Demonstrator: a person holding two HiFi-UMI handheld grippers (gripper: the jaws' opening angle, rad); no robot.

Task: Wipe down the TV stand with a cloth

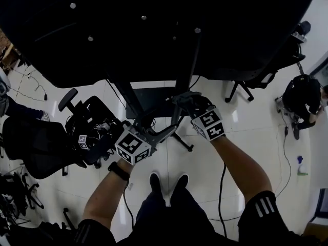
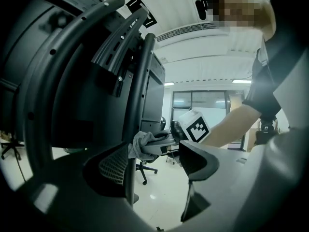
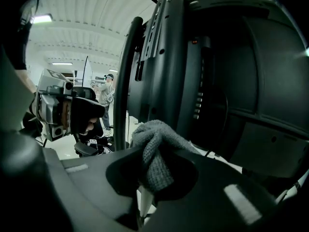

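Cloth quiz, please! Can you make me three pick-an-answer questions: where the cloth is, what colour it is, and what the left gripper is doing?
1. Where is the cloth?
A. in the right gripper
B. on the floor
C. on a chair

2. What colour is the cloth?
A. red
B. grey
C. yellow

3. How are the jaws of the left gripper?
A. shut on the cloth
B. apart
C. pressed together

Answers:
1 A: the right gripper view shows its jaws shut on the cloth.
2 B: both gripper views show it as grey knit.
3 B: the left gripper view shows a wide gap between the jaws.
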